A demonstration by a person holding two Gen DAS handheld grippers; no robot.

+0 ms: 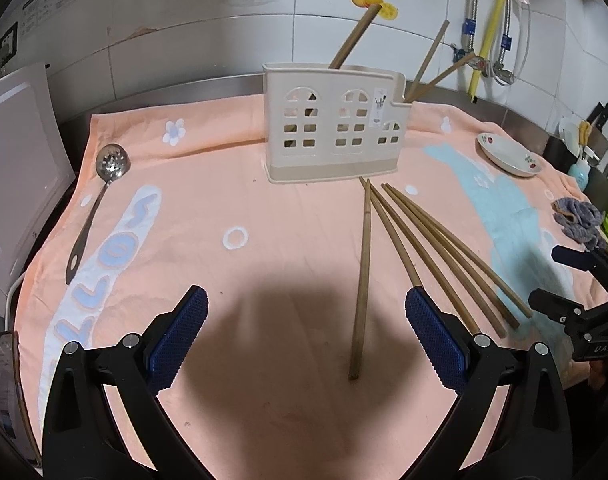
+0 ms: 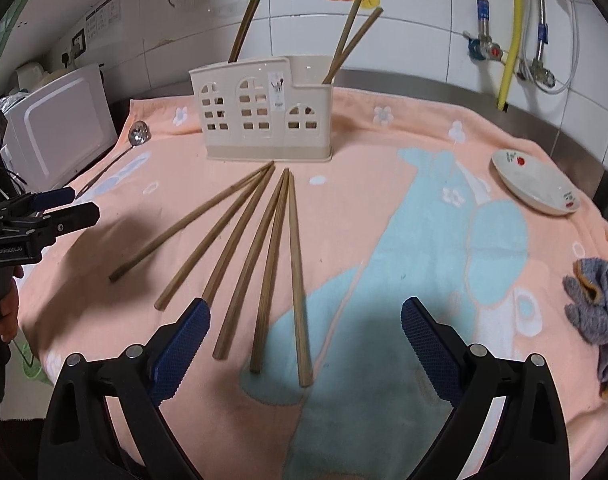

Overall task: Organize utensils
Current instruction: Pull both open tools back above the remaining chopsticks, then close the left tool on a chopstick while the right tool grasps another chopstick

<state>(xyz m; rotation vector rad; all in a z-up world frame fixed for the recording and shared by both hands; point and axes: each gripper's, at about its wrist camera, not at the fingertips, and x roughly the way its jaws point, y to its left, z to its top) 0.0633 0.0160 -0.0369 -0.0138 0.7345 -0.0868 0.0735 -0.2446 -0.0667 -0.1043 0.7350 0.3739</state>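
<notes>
Chopsticks are lying fanned out on the peach towel covering the worktop, their far tips converging just in front of the cream utensil holder, which is standing upright with three more chopsticks leaning inside. A slotted spoon is resting well apart to the left. Both the left hand-held gripper and the right hand-held gripper are hovering wide open, gripping nothing.
</notes>
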